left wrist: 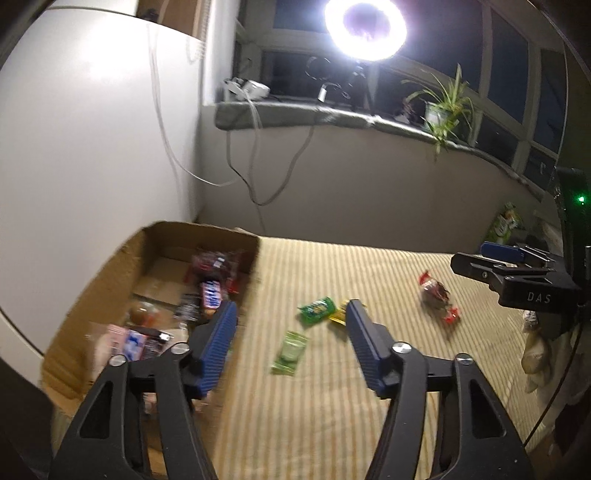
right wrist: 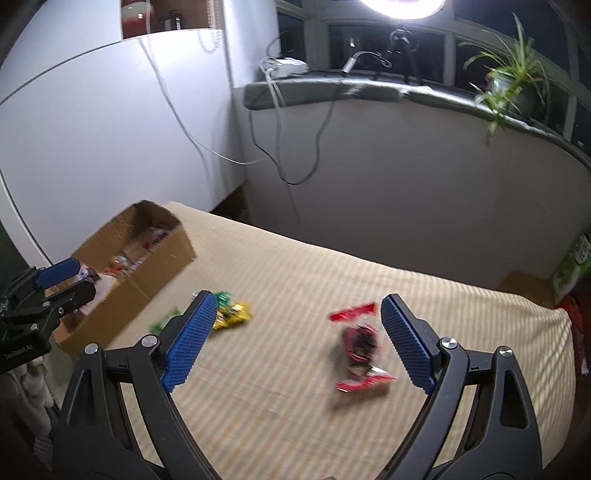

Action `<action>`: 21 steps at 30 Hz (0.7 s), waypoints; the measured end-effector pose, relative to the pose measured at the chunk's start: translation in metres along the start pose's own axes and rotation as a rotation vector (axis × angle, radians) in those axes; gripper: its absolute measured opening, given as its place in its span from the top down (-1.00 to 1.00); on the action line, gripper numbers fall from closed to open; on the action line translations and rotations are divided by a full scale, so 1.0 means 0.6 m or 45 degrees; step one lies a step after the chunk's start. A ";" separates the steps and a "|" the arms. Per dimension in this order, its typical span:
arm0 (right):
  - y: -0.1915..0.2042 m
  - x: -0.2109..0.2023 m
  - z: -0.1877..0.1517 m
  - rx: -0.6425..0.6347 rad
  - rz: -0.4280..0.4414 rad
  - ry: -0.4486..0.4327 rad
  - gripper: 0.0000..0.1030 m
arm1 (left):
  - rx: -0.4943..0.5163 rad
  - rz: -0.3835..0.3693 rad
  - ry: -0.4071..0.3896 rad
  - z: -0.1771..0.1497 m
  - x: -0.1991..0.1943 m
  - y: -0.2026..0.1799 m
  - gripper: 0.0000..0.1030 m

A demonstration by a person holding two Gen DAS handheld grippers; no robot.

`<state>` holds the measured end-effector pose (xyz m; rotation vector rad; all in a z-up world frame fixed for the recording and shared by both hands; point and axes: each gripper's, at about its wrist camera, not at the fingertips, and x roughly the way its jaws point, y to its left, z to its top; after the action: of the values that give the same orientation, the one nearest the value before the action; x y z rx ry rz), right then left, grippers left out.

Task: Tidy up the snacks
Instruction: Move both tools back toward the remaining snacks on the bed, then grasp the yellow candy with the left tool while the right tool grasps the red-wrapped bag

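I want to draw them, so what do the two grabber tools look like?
Both match: the left gripper and right gripper have black, curved plastic arms with silver round screws. Their fingers carry flat blue pads with a bumpy texture. White letters mark the black bodies.

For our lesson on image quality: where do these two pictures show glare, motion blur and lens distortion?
Left wrist view: the ring light blows out white; the snacks in the cardboard box smear. Right wrist view: the red snack is blurred, and the windowsill bows from the fisheye.
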<state>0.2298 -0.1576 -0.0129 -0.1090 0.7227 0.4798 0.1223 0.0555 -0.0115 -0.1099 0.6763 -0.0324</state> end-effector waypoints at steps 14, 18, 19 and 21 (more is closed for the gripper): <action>-0.072 0.043 -0.055 0.021 -0.005 0.132 -0.38 | 0.045 -0.125 0.127 -0.011 0.077 -0.067 0.31; -0.082 0.068 -0.062 0.034 0.007 0.174 -0.26 | 0.054 -0.129 0.174 -0.009 0.111 -0.075 0.37; -0.083 0.072 -0.063 0.035 0.006 0.180 -0.26 | 0.061 -0.127 0.184 -0.009 0.120 -0.076 0.38; -0.086 0.083 -0.065 0.036 0.006 0.193 -0.25 | 0.072 -0.129 0.201 -0.007 0.135 -0.077 0.39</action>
<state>0.2618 -0.1945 -0.0785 -0.1184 0.8780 0.4689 0.1832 0.0037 -0.0602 -0.0875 0.8263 -0.1591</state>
